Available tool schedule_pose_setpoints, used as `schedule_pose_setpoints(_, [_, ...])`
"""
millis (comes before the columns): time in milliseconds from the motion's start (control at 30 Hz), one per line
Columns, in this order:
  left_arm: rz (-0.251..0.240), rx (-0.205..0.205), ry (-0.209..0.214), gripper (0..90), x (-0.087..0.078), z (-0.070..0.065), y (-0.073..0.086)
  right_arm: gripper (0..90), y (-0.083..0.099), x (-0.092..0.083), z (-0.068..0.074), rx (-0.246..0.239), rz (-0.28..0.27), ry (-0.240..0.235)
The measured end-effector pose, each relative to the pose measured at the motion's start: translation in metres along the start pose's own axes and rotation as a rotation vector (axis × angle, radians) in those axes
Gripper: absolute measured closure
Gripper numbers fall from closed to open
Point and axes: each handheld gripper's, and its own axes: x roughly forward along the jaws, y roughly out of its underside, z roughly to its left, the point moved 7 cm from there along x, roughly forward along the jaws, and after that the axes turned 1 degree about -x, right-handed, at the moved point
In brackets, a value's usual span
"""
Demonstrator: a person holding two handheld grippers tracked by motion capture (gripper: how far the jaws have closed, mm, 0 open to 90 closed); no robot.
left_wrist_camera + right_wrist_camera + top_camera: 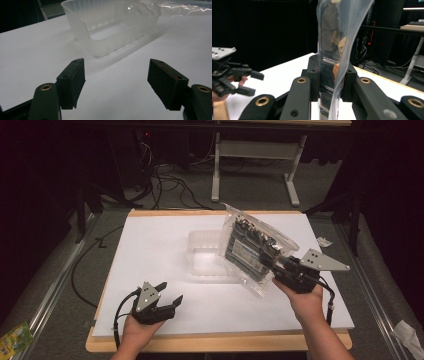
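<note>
right gripper (276,266): jaws clamped on the edge of a clear plastic bag (252,247), held tilted above the white board (150,250) | bag contents: dark blocks (too dim to identify) | left gripper (167,301): jaws apart, nothing between them, near the board's front edge | clear tub (110,30): on the board, far rim cut off in the left gripper view, partly behind the bag in the high view

No legible text, brand or number anywhere — the pale label on the pack inside the clear bag (248,251) is too blurred to read.
</note>
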Motion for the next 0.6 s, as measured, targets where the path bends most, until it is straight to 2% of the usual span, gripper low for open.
schedule_pose_setpoints(300, [0.003, 0.014, 0.008, 30.4, 0.001, -0.002, 0.0, 75.9, -0.011, 0.028, -0.014, 0.009, 0.006, 0.019])
schedule_pose_setpoints(600, [0.005, 0.022, 0.011, 30.2, 0.001, -0.003, 0.0, 75.9, -0.014, 0.052, -0.018, -0.004, 0.021, 0.023])
